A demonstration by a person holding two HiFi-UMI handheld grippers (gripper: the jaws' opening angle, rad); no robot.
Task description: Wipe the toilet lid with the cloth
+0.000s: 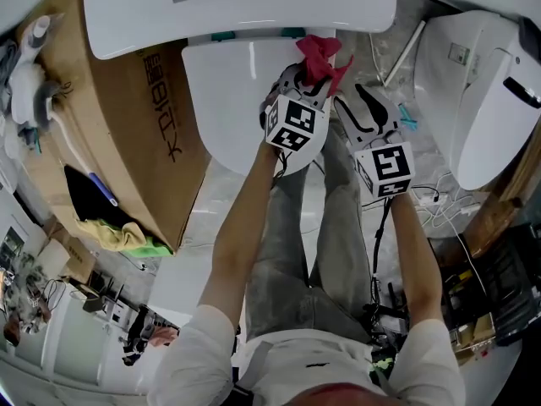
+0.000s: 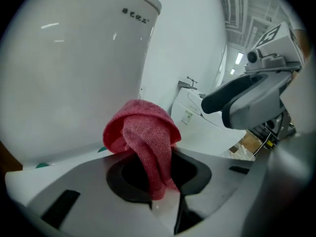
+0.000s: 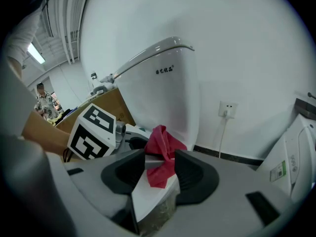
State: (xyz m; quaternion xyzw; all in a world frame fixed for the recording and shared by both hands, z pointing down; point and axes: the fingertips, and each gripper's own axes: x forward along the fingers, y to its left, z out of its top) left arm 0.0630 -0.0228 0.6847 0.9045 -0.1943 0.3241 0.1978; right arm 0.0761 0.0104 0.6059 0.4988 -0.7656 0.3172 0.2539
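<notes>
A red cloth is bunched over the right back corner of the white toilet lid. My left gripper is shut on it; in the left gripper view the cloth rises in a fold from between the closed jaws. My right gripper sits just right of it, jaws a little apart. In the right gripper view the cloth's hanging end shows in the gap of the right gripper, apparently not clamped. The left gripper's marker cube is close on the left.
The toilet tank stands behind the lid. A large cardboard box crowds the left side. A second toilet and loose cables lie to the right. A wall socket sits low on the wall.
</notes>
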